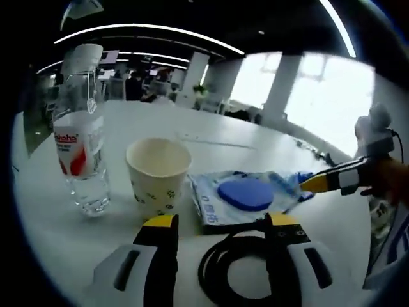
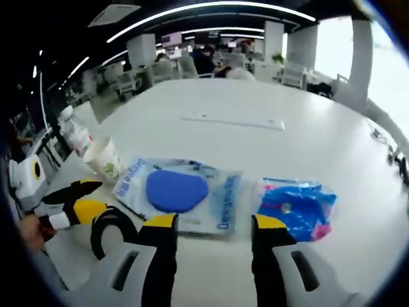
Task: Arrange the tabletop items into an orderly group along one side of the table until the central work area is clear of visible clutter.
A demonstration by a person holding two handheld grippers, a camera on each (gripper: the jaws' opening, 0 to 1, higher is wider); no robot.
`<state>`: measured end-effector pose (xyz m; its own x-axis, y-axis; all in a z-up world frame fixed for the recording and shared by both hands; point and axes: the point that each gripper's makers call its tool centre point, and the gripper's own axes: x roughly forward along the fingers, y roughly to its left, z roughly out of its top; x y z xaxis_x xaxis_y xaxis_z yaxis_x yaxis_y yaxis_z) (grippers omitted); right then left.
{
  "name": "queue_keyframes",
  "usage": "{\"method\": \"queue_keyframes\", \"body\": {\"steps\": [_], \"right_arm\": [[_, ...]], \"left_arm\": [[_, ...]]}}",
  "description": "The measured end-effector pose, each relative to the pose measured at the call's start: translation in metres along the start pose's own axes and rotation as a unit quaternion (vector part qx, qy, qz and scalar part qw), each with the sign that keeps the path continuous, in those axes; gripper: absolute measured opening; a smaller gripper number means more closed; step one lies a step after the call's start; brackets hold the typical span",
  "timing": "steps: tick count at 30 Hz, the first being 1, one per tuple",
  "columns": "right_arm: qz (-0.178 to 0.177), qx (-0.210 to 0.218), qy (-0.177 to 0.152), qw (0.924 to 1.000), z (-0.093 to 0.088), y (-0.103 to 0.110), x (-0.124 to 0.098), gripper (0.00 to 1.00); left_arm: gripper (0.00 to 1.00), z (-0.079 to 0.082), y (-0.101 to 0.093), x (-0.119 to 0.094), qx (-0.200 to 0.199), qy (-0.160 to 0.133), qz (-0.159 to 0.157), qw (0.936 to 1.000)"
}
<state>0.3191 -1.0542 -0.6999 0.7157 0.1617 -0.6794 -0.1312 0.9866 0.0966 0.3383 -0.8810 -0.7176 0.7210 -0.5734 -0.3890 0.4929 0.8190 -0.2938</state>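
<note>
Clear plastic bottle (image 1: 82, 144), paper cup (image 1: 158, 176)

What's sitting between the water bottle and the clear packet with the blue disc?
The paper cup stands between the water bottle and the clear packet, upright and open-topped, as seen in the left gripper view. Its base seems to touch the packet's edge.
</note>
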Motion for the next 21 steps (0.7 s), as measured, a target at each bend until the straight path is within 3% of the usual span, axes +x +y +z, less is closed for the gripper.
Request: {"method": "queue_keyframes", "body": {"steps": [9, 21], "right_arm": [[0.077, 0.003, 0.02, 0.9968, -0.02, 0.048, -0.01, 0.68], [0.102, -0.038, 0.037, 0.9934, -0.05, 0.084, 0.0, 0.66]], "left_arm": [[0.74, -0.014, 0.006, -0.014, 0.054, 0.038, 0.003, 0.9979], [0.71, -0.027, 0.014, -0.029, 0.082, 0.065, 0.016, 0.9944]]}}
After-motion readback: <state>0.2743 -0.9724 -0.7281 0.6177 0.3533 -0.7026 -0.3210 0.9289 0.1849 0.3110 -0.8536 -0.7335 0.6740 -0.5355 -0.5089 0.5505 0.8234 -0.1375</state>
